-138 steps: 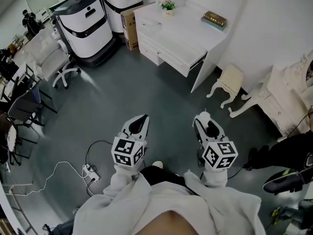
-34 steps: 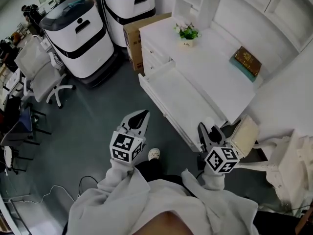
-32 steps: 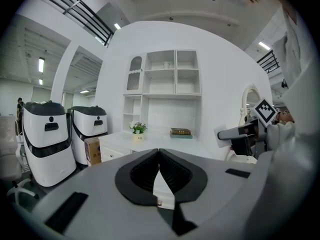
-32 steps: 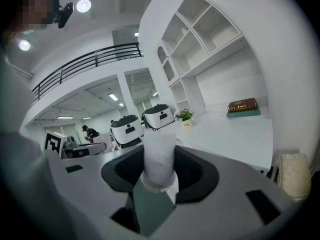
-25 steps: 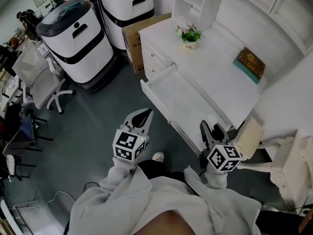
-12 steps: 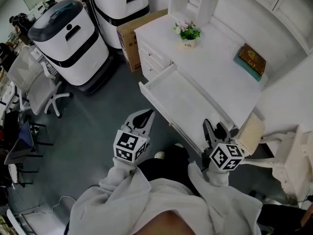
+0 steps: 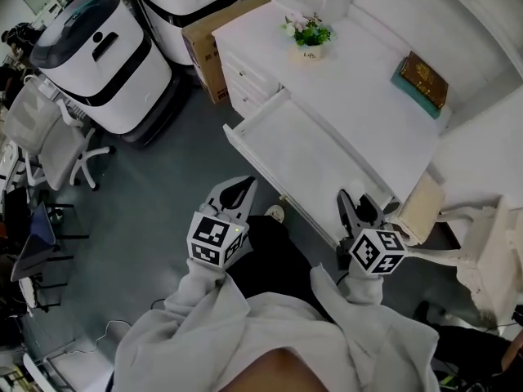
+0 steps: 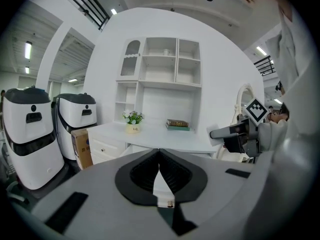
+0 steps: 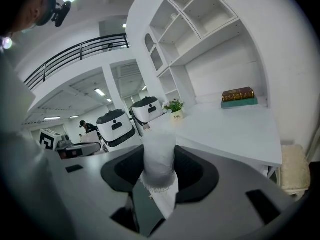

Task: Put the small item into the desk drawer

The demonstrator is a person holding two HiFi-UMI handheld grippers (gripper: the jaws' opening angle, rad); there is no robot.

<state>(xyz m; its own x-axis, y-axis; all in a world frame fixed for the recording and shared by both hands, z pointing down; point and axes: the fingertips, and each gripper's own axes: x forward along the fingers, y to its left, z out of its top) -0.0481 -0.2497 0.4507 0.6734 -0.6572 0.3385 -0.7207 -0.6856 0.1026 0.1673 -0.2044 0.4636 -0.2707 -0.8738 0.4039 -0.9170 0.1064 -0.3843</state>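
Right gripper view: the small item, a white fabric roll [image 9: 159,151] with a frayed lower edge, stands upright between the jaws of the right tool [image 9: 160,176], which are part-way closed and pressing on its sides. Head view: the right tool [image 7: 354,208] holds the roll above the floor, at the near end of the open drawer's [image 7: 304,168] front edge; the roll is outside the drawer. Left gripper view: the left tool [image 8: 159,154] has its jaws together at the tips, with nothing between them. In the head view it [image 7: 239,189] hangs beside the drawer front, well apart from the right tool. The drawer is pulled out from a white table [image 7: 359,84] that carries a potted plant [image 7: 308,33] and a brown book [image 7: 424,69] lying on a teal one. A cushioned stool [image 7: 422,208] stands just beside the right tool. A cardboard box [image 7: 214,33] and two white-and-black machines [image 7: 94,60] stand at the table's far end.
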